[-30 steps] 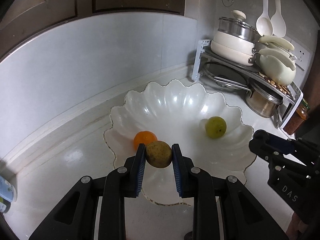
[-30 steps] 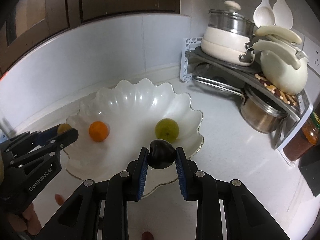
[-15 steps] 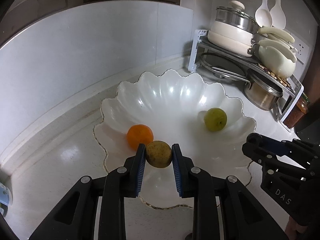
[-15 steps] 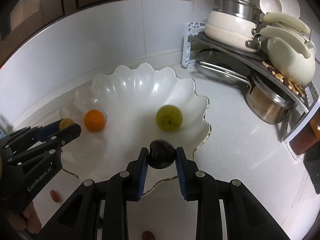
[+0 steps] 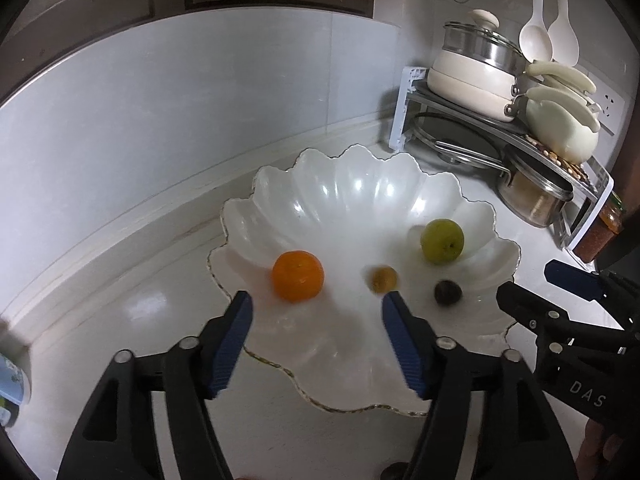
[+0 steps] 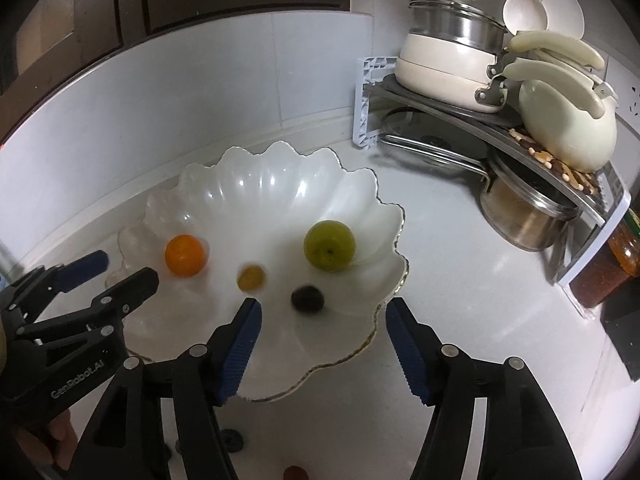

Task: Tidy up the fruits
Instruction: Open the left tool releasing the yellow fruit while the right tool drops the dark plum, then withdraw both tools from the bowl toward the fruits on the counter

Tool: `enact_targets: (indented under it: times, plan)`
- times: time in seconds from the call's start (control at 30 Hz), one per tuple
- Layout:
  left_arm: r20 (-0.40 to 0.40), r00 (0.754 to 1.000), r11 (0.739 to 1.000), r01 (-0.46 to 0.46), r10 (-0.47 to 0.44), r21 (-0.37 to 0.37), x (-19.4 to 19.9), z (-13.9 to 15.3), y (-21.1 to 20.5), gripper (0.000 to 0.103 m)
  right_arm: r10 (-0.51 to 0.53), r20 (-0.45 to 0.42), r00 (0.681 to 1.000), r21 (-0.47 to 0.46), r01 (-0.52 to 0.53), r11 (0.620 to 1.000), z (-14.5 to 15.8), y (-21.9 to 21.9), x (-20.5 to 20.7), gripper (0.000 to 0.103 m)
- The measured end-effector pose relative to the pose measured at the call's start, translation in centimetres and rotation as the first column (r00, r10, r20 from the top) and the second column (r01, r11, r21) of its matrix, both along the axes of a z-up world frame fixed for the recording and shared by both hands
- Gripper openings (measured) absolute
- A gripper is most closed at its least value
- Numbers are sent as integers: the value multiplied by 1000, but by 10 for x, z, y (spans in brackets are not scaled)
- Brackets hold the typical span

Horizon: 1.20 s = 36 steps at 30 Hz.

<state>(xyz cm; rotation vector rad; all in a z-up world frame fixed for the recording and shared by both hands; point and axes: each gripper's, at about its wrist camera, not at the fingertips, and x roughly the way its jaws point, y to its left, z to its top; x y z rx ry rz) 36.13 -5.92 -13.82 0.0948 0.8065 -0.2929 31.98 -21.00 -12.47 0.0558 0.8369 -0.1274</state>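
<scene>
A white scalloped bowl [image 5: 360, 200] [image 6: 256, 184] sits on the white counter. In it lie an orange [image 5: 297, 276] [image 6: 185, 255], a green fruit [image 5: 442, 241] [image 6: 329, 245], a small yellow-brown fruit [image 5: 384, 279] [image 6: 251, 277], blurred, and a small dark fruit [image 5: 448, 292] [image 6: 307, 298]. My left gripper [image 5: 316, 308] is open and empty above the bowl's near side. My right gripper [image 6: 322, 316] is open and empty above the bowl's near right rim. Each gripper shows at the edge of the other's view.
A metal rack [image 6: 500, 120] at the right holds cream pots, a steel pot and lids. Ladles [image 5: 548, 32] hang on the wall. A jar [image 6: 616, 256] stands at the far right. A tiled backsplash runs behind the bowl. A small dark thing [image 6: 295, 473] lies on the counter.
Both grippers have opened. The yellow-brown fruit left the left gripper and the dark fruit left the right gripper; both now lie in the bowl.
</scene>
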Motion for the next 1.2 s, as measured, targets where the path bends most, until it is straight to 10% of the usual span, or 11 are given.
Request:
enact_targets:
  times: [1.2]
  plan:
    - [79, 994, 997, -79, 78, 20, -65, 35, 17, 90, -53, 90, 995, -20, 55, 998, 35, 4, -61, 73]
